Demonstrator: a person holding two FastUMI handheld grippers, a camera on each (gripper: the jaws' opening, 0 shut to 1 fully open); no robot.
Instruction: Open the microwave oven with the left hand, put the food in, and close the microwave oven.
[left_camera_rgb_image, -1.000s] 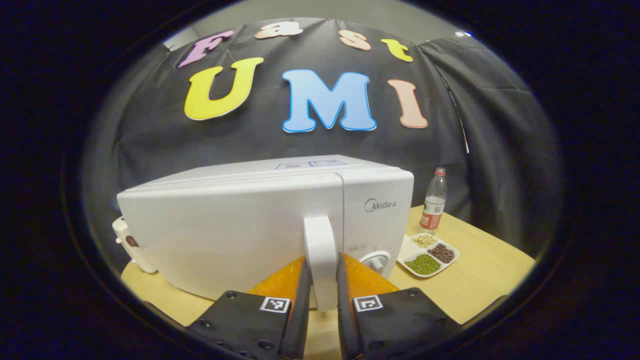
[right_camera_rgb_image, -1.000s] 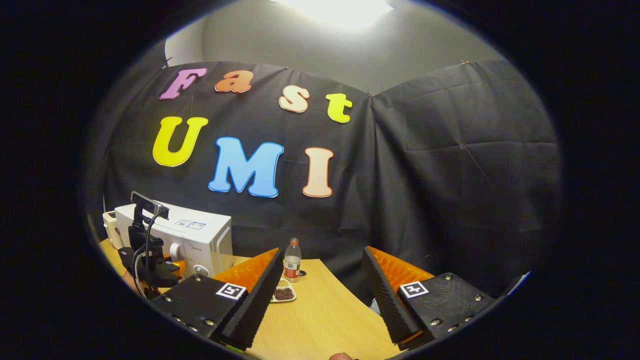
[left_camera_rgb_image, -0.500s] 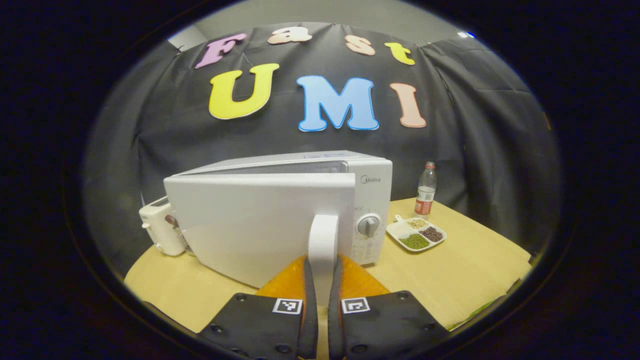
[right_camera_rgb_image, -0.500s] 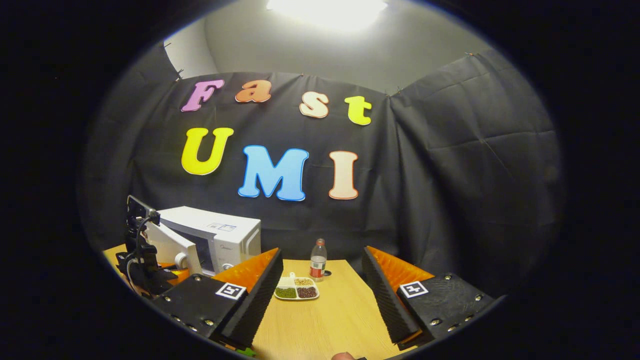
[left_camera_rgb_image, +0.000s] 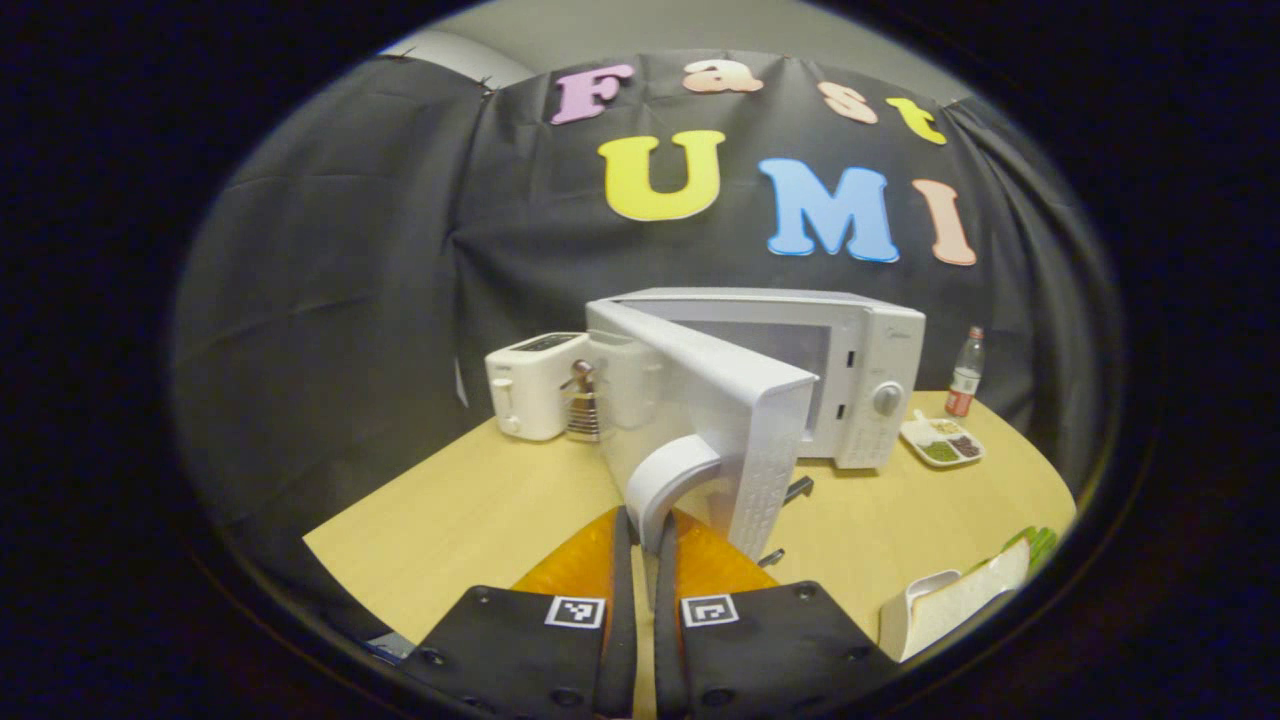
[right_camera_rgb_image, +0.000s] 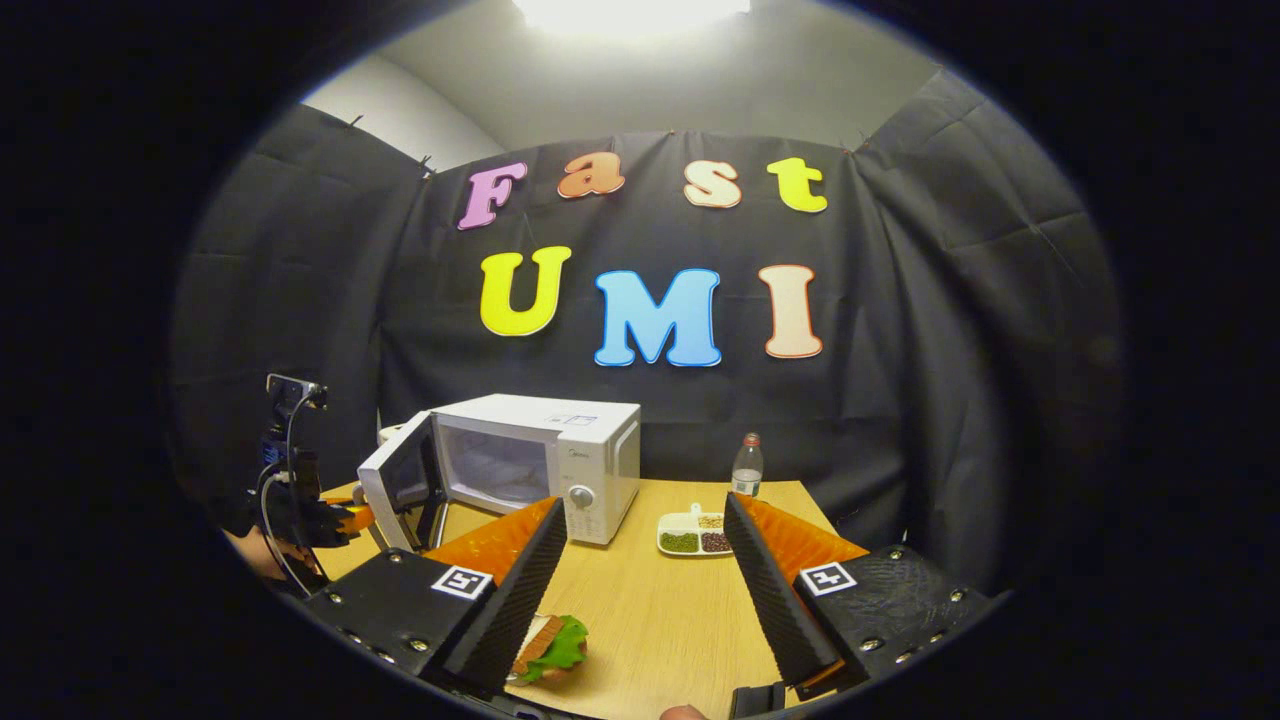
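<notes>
The white microwave (left_camera_rgb_image: 860, 360) stands at the back of the wooden table with its door (left_camera_rgb_image: 720, 420) swung wide open toward me. My left gripper (left_camera_rgb_image: 643, 522) is shut on the door's curved white handle (left_camera_rgb_image: 668, 478). In the right gripper view the microwave (right_camera_rgb_image: 560, 455) shows its lit cavity, and the door (right_camera_rgb_image: 395, 490) hangs open to the left, with the left gripper (right_camera_rgb_image: 330, 520) and a hand at it. The food, a sandwich with lettuce (right_camera_rgb_image: 552, 645), lies on the table just under my right gripper (right_camera_rgb_image: 645, 560), which is open and holds nothing. The sandwich (left_camera_rgb_image: 965, 597) sits on a white plate.
A white toaster (left_camera_rgb_image: 528, 385) and a small metal object (left_camera_rgb_image: 582, 410) stand left of the microwave. A divided dish of beans (right_camera_rgb_image: 697, 535) and a plastic bottle (right_camera_rgb_image: 746, 465) sit to its right. Bare tabletop (right_camera_rgb_image: 650, 620) lies in front of the microwave.
The left gripper pulled the handle back and leftward, swinging the door from slightly ajar to wide open. The right gripper turned toward the microwave, bringing the sandwich into its view.
</notes>
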